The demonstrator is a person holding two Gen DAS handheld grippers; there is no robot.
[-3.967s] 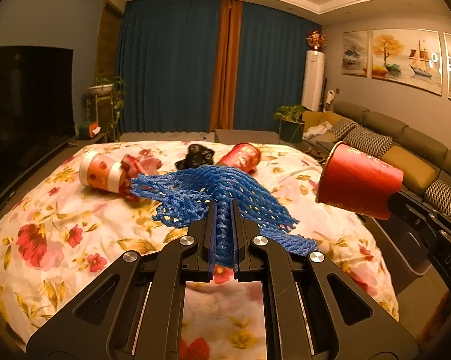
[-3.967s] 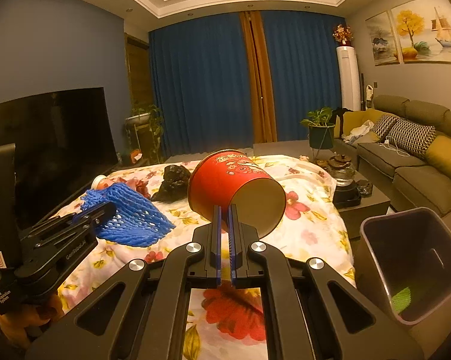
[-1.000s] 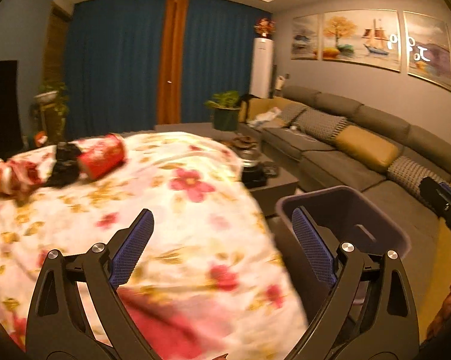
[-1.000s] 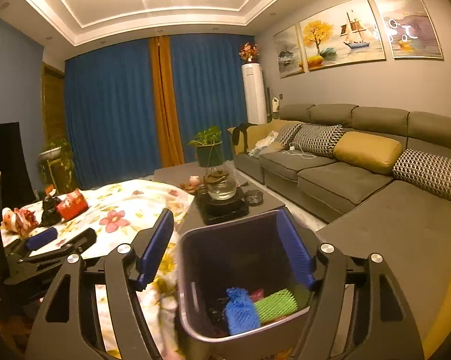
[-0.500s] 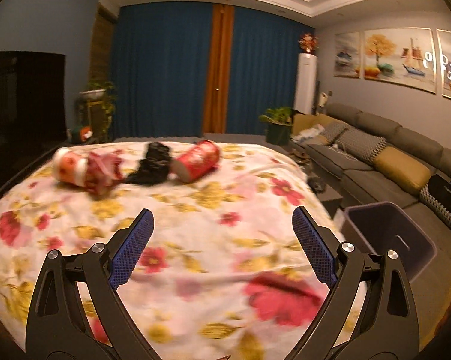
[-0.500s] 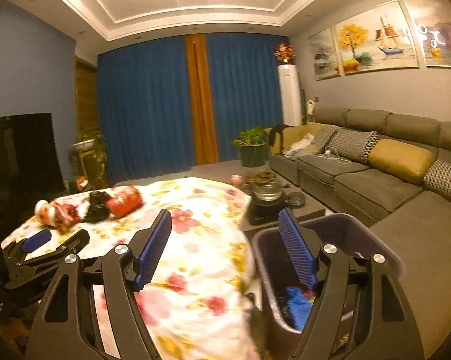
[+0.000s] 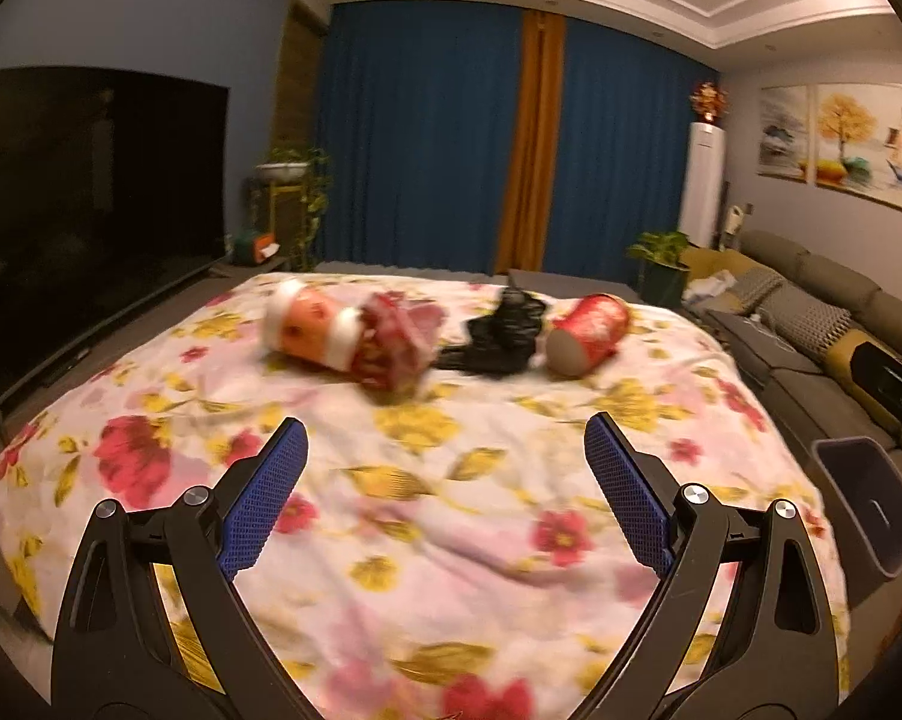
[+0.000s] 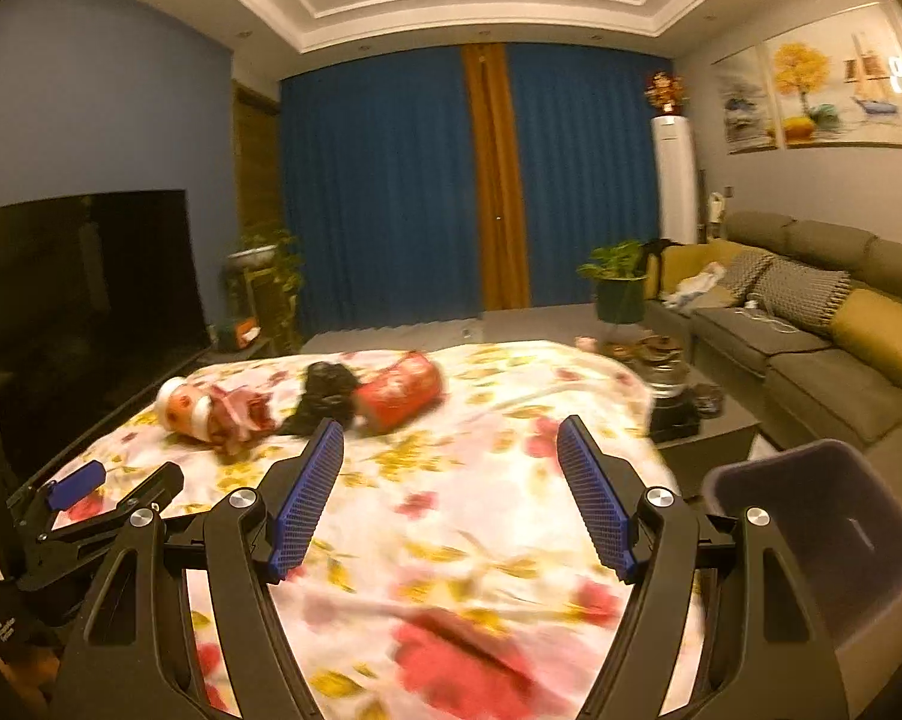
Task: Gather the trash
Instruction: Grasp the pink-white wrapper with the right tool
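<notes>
Both grippers, left [image 7: 444, 480] and right [image 8: 451, 489], gape empty over the bed [image 7: 481, 480]. Red cup [image 7: 589, 333] lies far side, beside black wad [image 7: 502, 330] (light, crushable, judging by looks): pinch its rim

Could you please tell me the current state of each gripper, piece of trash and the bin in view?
Left gripper: open, empty.
Right gripper: open, empty.
Red cup: on its side.
White-banded cup: on its side.
Black bag: crumpled.
Bin: upright, beside table.
</notes>
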